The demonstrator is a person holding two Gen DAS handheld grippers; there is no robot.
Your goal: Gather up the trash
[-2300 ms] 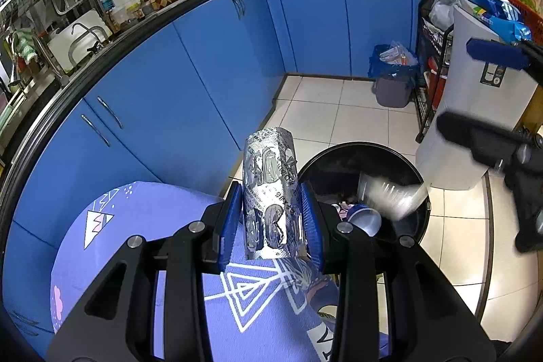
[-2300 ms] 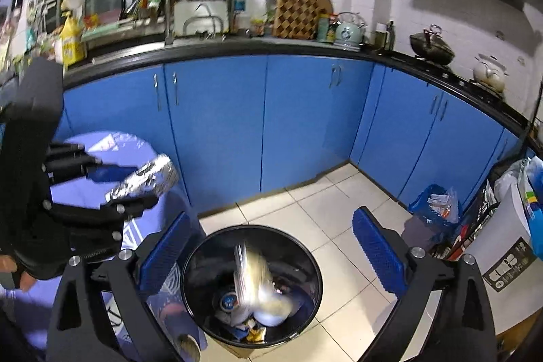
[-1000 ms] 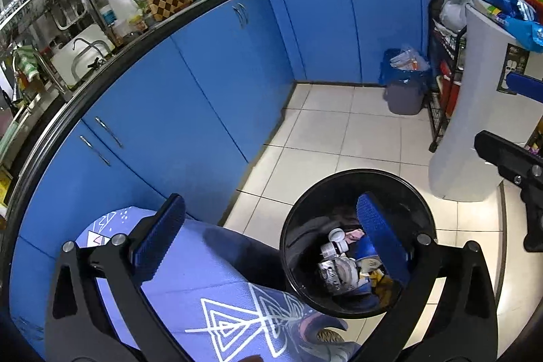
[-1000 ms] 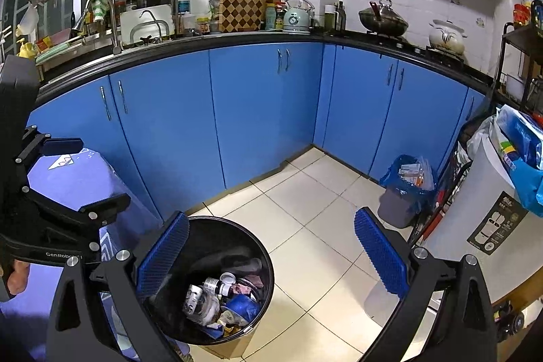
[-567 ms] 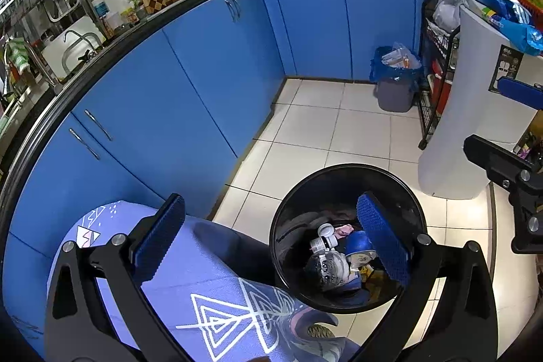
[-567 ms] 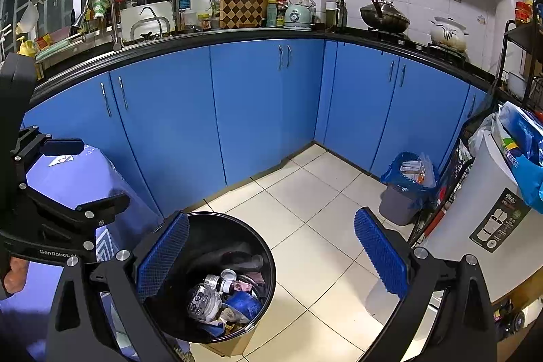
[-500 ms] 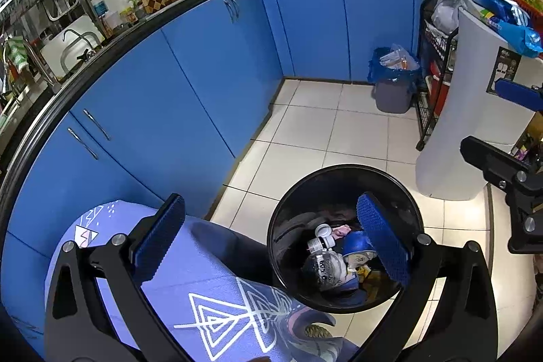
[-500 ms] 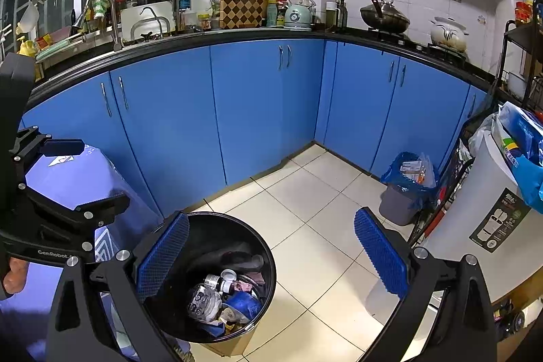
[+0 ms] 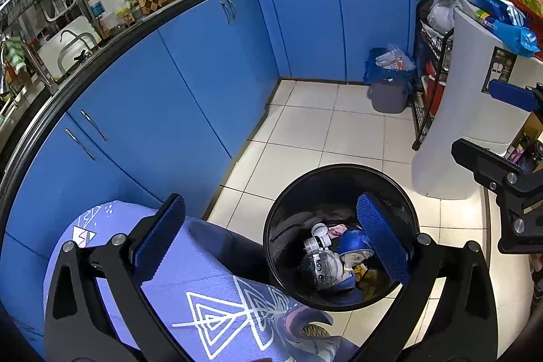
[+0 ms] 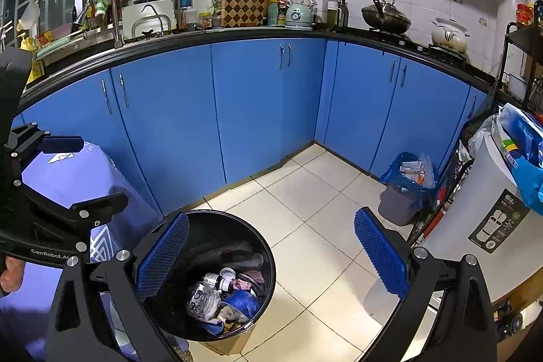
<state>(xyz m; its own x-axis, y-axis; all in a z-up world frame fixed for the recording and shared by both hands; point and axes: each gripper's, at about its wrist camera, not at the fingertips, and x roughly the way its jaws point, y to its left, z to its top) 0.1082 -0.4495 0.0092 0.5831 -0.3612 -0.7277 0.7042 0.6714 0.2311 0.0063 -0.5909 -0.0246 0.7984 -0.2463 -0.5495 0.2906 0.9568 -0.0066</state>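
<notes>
Both grippers hang wide apart and hold nothing. Left gripper (image 9: 269, 241) spreads its blue pads (image 9: 158, 236) over the edge of a lilac patterned cloth (image 9: 190, 273) at seven o'clock in its own view, while the far pad sits above the black trash bin (image 9: 281, 219) at five o'clock. Down inside that bin lies the collected trash (image 9: 325, 256): a crumpled clear bottle, a white cap, a blue bowl-like piece, a pink scrap and a bit of yellow wrapper, all jumbled together on the bottom.

Right gripper (image 10: 271, 251) hovers higher, fingers equally far apart, its near pad overlapping the bin's rim at seven o'clock and the other pad over pale floor tiles (image 10: 315, 192) at four o'clock. From this view the bin (image 10: 264, 246) stands on the tiles just beside the cloth, with the same heap of trash (image 10: 220, 297) visible within. At nine o'clock the left gripper shows again (image 10: 64, 172), black frame with jaws parted.

Blue cabinets (image 10: 258, 104) curve around behind. At three o'clock a small grey bin with a blue liner (image 10: 404, 189) stands near a white appliance (image 10: 482, 212).
</notes>
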